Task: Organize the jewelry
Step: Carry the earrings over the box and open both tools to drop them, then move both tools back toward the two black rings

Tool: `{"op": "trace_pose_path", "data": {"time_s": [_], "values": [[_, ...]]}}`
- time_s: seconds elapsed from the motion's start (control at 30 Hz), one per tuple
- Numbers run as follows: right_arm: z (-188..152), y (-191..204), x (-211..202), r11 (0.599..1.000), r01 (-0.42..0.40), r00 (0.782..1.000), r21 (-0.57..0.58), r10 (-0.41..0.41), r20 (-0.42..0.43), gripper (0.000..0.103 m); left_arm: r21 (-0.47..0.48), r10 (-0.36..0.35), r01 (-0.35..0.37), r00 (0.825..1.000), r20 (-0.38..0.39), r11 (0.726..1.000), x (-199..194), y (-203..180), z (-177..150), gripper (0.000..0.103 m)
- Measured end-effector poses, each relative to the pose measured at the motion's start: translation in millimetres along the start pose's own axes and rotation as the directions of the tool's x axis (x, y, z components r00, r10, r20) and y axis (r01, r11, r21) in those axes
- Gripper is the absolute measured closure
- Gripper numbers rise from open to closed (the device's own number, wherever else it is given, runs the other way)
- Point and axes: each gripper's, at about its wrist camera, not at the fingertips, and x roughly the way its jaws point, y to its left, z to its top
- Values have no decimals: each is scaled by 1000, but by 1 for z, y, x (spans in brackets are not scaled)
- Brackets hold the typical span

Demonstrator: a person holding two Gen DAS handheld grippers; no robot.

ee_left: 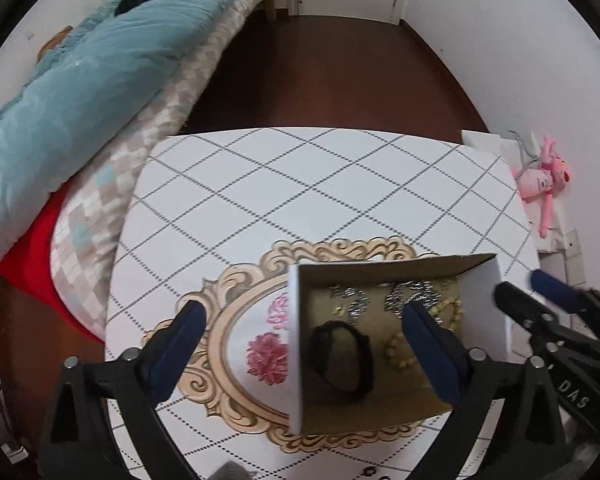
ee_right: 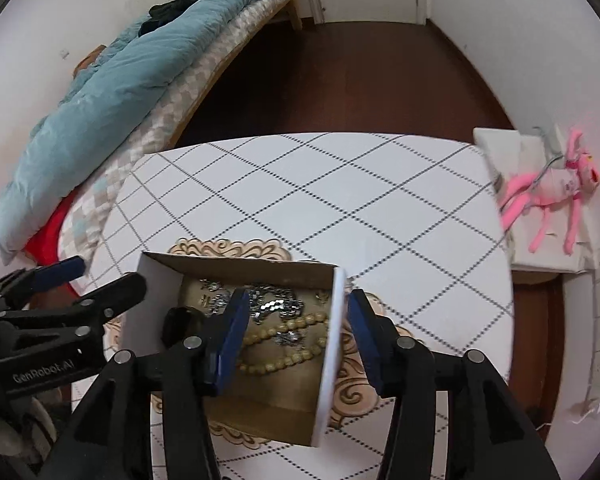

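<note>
While a white table with a diamond grid pattern fills both views, an open white cardboard box sits on it. Each gripper straddles a box wall with fingers spread: left gripper over the left wall, right gripper over the right. Inside lie a black bracelet, cream beaded strands and silver sequined pieces.

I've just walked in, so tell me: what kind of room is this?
Most likely a bedroom: a bed with a teal duvet stands beside the table, and a pink plush toy lies nearby.
</note>
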Motion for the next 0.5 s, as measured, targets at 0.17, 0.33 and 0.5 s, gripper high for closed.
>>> {"op": "trace_pose_path", "data": {"time_s": [0.17,0.33,0.5], "values": [[-18,5,-1,988,144,989,-51,-145,-7,0,-13,42,-41,998,39,999,-1,6,-20,0],[-40,10,4,982,178,984,-63,-179,-24,0,-20,49,-49,998,33,999,1,8,-36,0],[-52,9,-1,985,170,985,-30,-171,-17,0,-26,56,-55,997,52,998,-8,8,-46,0]]}}
